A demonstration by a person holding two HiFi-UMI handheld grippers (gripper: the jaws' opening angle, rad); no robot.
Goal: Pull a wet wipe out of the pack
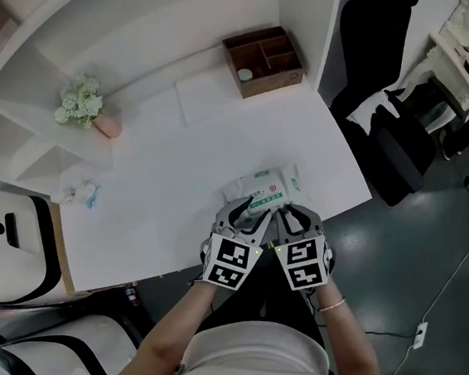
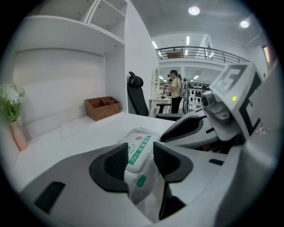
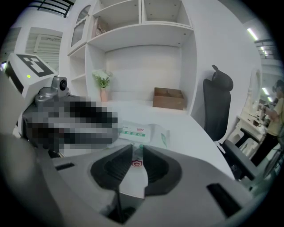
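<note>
The wet wipe pack (image 1: 264, 191) lies on the white counter (image 1: 171, 159), close to its lower-right edge in the head view, green label up. Both grippers meet side by side at the pack's near end. The left gripper (image 2: 141, 150) has its fingers spread wide, and that end of the pack fills the gap and seems to bear on both pads. This looks like a bracing hold, meant to stop the pack from sliding or lifting. The right gripper (image 3: 137, 150) has its fingers drawn narrow, pinched on a thin white film with a small red mark, apparently wrapper at the same end. Whether that film is the seam or an opening flap cannot be told. No wipe shows outside the pack, so the pull itself looks not yet begun.

Little else stands near. A wooden box (image 1: 263, 61) with compartments sits at the top centre, a pink vase of pale flowers (image 1: 83, 107) at the left, and a small crumpled thing (image 1: 84, 194) below that. All are well apart from the pack. A dark office chair (image 3: 218, 106) stands off the counter's right side. The only crowding comes from the two grippers themselves, almost touching over one short edge
</note>
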